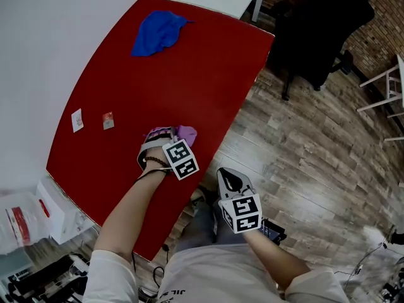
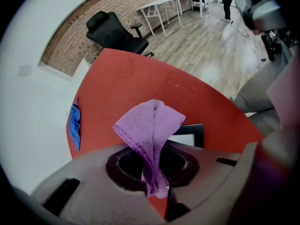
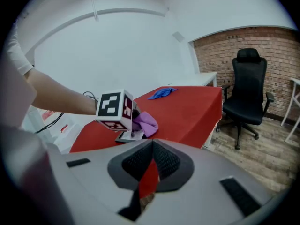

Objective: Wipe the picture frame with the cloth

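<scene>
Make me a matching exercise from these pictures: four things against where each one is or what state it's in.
1. purple terry cloth
2. crumpled blue cloth
3. black office chair
4. right gripper

A. standing on the wooden floor
B. jaws together, holding nothing
C. pinched in the left gripper
D. lying at the far end of the red table

Pairs: 1-C, 2-D, 3-A, 4-B

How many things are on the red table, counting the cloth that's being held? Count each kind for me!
Cloths: 2 (purple towelling cloth, crumpled blue cloth)
Picture frames: 1 (black-edged rectangular picture frame)
Paper cards: 2 (small white paper card, small reddish paper card)
Total: 5
</scene>
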The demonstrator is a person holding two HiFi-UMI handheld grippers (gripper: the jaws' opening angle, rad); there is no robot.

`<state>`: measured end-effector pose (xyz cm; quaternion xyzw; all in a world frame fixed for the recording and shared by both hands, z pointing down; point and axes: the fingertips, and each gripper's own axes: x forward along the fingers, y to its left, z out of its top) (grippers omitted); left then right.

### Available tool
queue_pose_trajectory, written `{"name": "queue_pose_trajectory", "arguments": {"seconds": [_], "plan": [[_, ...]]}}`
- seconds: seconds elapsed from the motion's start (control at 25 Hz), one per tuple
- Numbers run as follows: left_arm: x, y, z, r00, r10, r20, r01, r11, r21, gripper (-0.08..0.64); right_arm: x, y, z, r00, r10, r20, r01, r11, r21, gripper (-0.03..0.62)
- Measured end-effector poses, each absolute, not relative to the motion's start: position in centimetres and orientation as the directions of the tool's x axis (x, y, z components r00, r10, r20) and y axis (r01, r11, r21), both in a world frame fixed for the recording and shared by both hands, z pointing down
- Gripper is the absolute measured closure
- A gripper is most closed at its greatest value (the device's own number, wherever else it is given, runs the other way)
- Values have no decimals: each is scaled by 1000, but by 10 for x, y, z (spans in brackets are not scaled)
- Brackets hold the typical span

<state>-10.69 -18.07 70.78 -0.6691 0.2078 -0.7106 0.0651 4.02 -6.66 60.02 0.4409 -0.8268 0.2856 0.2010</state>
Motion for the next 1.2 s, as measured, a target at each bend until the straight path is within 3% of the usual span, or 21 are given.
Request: {"name": "queue_pose_trajectory", "arguments": {"seconds": [0.4,0.64,0.84,1.04,1.2], "plan": [[-98,-107,712,-71,-370,926,-118,-919,-376,497,12,-65,598,-575,-583,574,-810,503,-301,588],[-108,-123,692,-53,-442,895,-196,-875,-443,497,7,-61,594,-583,-574,575,-801,527,-286,588],[-120,-123,653,33,-488,872,-427,-796,-429,497,3,-61,583,-587,-575,569,-794,548,-264,588],[-125,-90,601,205,-573,793,-785,-580,-216,497,-2,-52,565,-603,-570,559,-778,574,-254,588],[-130,-52,553,250,-697,672,-919,-389,-62,497,-3,-43,546,-610,-565,556,-769,592,-243,588]]}}
